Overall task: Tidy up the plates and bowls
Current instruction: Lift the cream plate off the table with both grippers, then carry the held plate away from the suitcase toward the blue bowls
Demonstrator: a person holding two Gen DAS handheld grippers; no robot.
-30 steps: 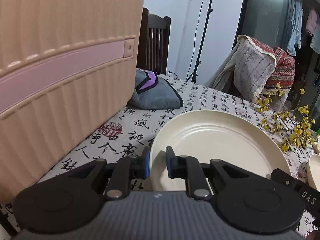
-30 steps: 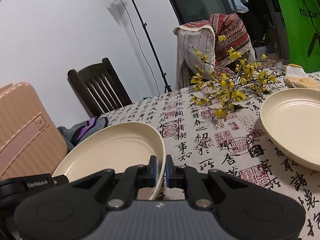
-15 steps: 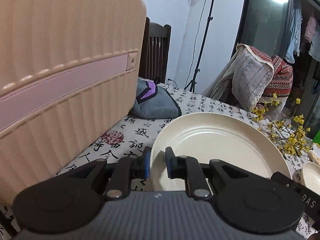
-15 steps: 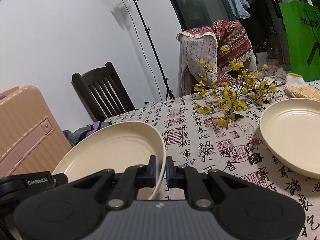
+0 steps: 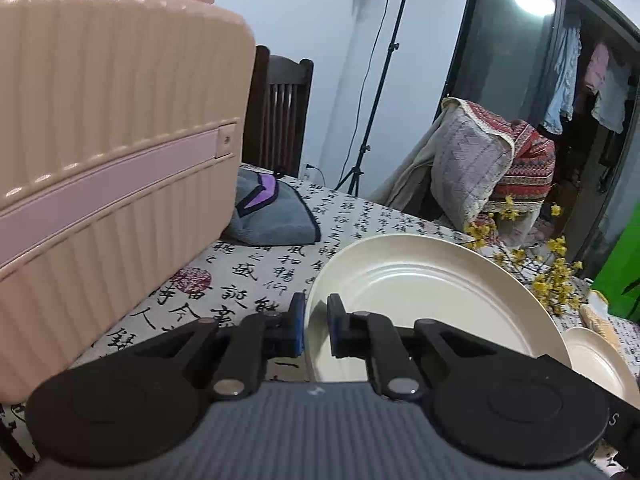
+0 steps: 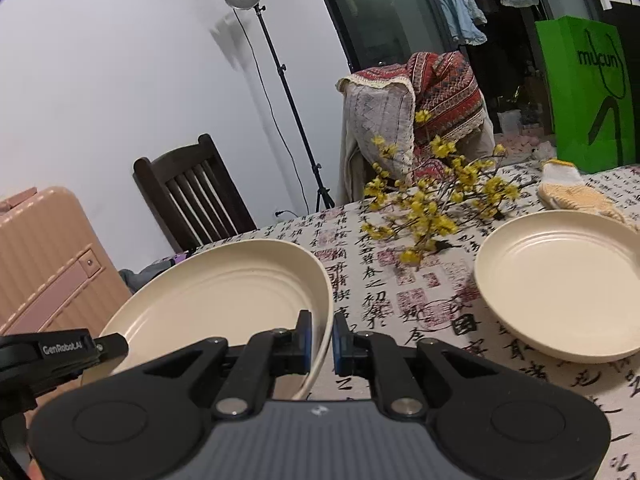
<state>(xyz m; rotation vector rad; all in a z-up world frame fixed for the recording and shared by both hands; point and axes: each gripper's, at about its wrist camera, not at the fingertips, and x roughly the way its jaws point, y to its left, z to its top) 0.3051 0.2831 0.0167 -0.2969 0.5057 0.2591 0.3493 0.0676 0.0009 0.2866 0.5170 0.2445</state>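
Calligraphy tablecloth point(image 6: 420, 292), green "mucun" bag point(image 6: 588, 92) (perhaps paper), both hand-held grippers point(image 5: 316, 326) point(image 6: 320, 338) pinching plate point(image 6: 224, 300).

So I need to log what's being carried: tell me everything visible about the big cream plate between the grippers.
The big round cream plate looks like matte plastic, with faint concentric rings and a raised rim. It is empty, tilted, lifted above the calligraphy tablecloth. The left gripper and right gripper each pinch its rim on opposite sides.

Pink suitcase point(image 5: 112, 184) beside grey cloth point(image 5: 272, 216); yellow flowers point(image 6: 432, 208).
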